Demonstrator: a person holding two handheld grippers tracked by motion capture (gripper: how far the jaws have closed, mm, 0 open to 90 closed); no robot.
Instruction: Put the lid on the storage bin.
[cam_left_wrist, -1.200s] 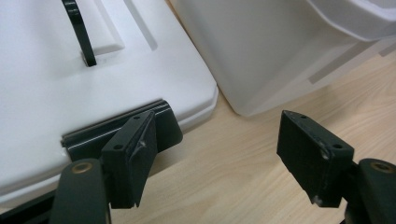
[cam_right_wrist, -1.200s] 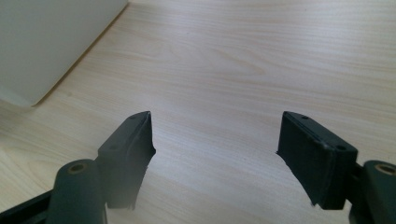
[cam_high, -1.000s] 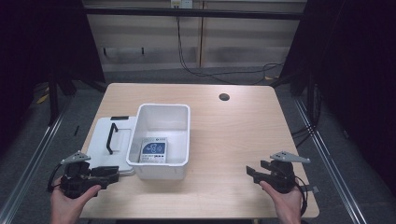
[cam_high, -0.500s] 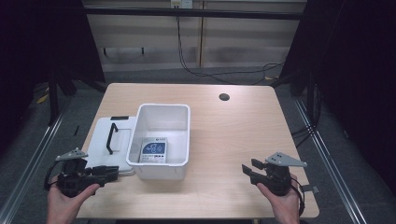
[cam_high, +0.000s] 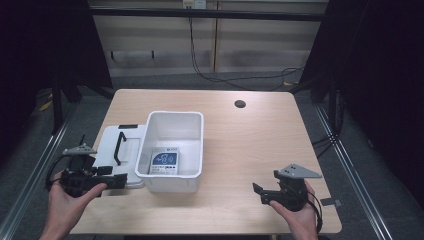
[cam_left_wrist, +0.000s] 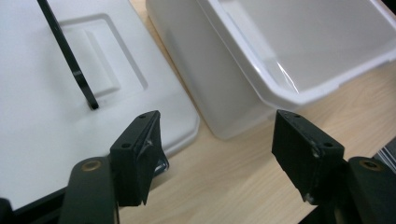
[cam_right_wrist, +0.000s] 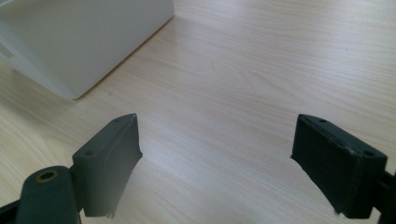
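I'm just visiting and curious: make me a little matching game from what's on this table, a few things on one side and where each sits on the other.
Things:
1. white bin
2. white lid
3. blue and white packet
4. round hole

Places:
A. in the tabletop, far side, right of the bin
B. inside the bin, on its floor
C. flat on the table, left of the bin
D. middle of the table, left of centre

Pairs: 1-D, 2-C, 3-B, 4-A
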